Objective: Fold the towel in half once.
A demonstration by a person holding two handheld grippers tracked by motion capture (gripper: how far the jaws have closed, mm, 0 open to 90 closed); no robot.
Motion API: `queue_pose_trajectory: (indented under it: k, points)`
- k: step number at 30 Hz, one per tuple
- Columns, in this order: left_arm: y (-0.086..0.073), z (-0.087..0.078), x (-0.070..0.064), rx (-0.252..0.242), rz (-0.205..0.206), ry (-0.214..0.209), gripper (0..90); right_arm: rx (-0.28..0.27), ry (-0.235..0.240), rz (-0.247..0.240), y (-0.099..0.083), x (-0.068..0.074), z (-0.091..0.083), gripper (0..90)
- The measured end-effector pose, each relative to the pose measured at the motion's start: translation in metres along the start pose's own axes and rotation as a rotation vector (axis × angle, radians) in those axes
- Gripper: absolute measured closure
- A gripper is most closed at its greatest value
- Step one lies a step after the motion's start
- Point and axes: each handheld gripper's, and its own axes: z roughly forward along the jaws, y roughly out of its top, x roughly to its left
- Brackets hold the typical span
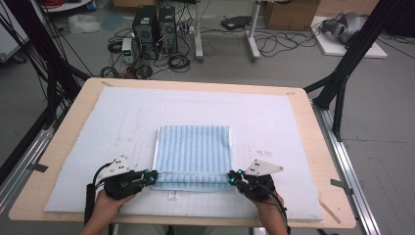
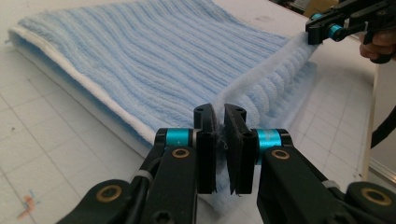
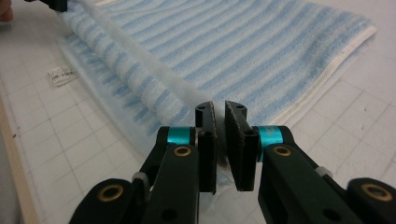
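A blue striped towel (image 1: pixel 194 152) lies folded on the pale foam mat (image 1: pixel 98 127) that covers the wooden table (image 1: pixel 313 147), and the person has a gripper on each near corner of it. The left gripper (image 1: pixel 154 177) has its two black fingers (image 2: pixel 205 144) pressed together on a pinch of the towel's near edge, with terry cloth squeezed flat between the pads and a few loose fibres sticking out. The right gripper (image 1: pixel 230 177) does the same on the other corner: its fingers (image 3: pixel 236 140) close on a thin bit of white cloth, though from its own camera the bite looks shallow and I can't tell how much fabric is really caught. Between the two sets of fingertips the near edge is lifted into a soft raised ridge (image 2: pixel 271 77), while the rest of the towel stretches away from the fingers and rests flat. A small white label (image 3: pixel 61 74) lies on the mat just beside the fold, out past the right gripper's fingertips. To my eye this cloth will be light and floppy, with no stiffness at all, so it will sag in the middle unless the two grips keep it taut. It is thick and fuzzy enough not to slip easily, and the corners, right where the fingers now sit, look like the sensible hold, taken a little deeper on the right.
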Motion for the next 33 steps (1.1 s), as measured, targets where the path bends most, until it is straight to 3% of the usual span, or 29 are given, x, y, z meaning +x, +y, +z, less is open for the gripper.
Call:
queue_pose_trajectory:
  k: [2, 4, 5, 7, 9, 12, 15, 19, 24, 33]
  points:
    - [-0.001, 0.0, 0.001, 0.007, -0.022, -0.006, 78.4, 0.026, 0.003, -0.01, -0.002, 0.002, 0.001, 80.3]
    - [0.002, -0.001, 0.004, -0.021, -0.084, 0.001, 55.4, 0.008, 0.014, 0.022, -0.002, 0.001, -0.001, 69.8]
    - [0.004, -0.003, 0.006, -0.041, -0.097, 0.008, 52.3, -0.014, 0.022, 0.04, 0.0, 0.0, -0.003, 67.9]
    - [0.009, -0.007, 0.011, -0.08, -0.109, 0.022, 51.4, -0.071, 0.028, 0.07, 0.004, -0.003, -0.007, 67.9]
    - [0.013, -0.008, 0.016, -0.098, -0.139, 0.035, 51.3, -0.081, 0.015, 0.083, 0.009, -0.006, -0.006, 68.0]
    - [0.013, -0.005, 0.02, -0.088, -0.151, 0.05, 51.7, -0.054, 0.021, 0.079, 0.011, -0.007, 0.006, 68.1]
    - [0.01, 0.0, 0.02, -0.049, -0.14, 0.066, 52.3, 0.013, 0.029, 0.04, 0.008, -0.002, 0.02, 68.2]
    - [0.009, 0.004, 0.025, -0.037, -0.175, 0.126, 51.5, 0.057, 0.003, 0.032, 0.006, -0.004, 0.027, 67.4]
    - [0.015, 0.003, 0.035, -0.052, -0.192, 0.149, 50.4, 0.0, -0.012, 0.073, 0.008, -0.012, 0.021, 64.7]
    - [0.034, 0.01, 0.062, -0.055, -0.214, 0.192, 48.4, -0.053, -0.103, 0.132, 0.019, -0.037, 0.026, 64.5]
